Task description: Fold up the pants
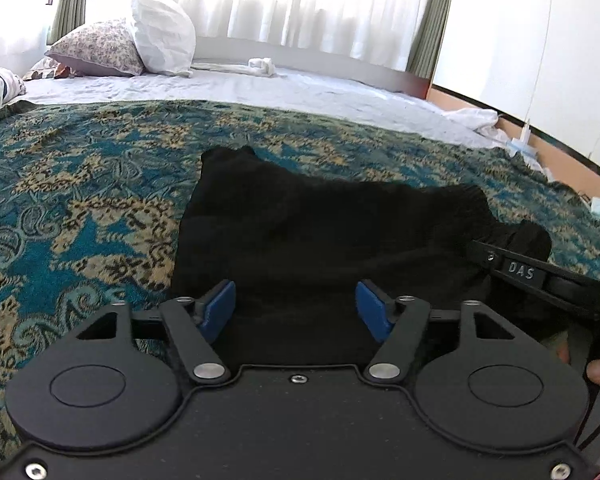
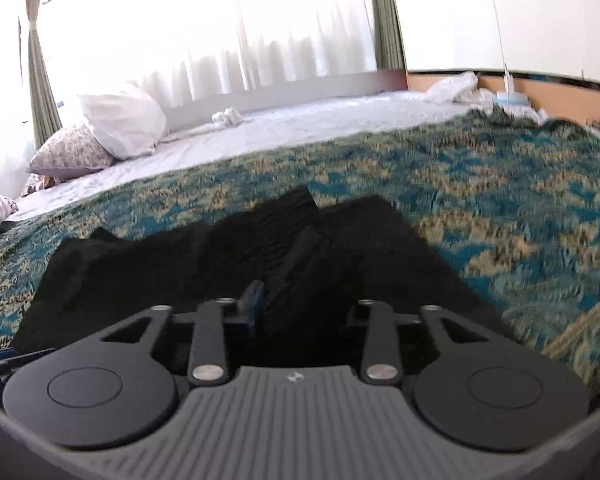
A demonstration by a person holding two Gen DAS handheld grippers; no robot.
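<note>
Black pants (image 1: 320,232) lie on patterned bedspread (image 1: 80,200), directly ahead of and under both tools; long axis runs L–R across left-wrist view. L gripper (image 1: 296,308) hovers low over near edge, blue pads (image 1: 220,306) spread wide, nothing between them. R gripper (image 2: 284,308) at the pants' right end, fabric bunched up into it; one pad visible, other hidden by cloth, so grip state can't tell. R is nearer to a hold. Pants look partly folded, rumpled, ridged at right; far edge uneven.
</note>
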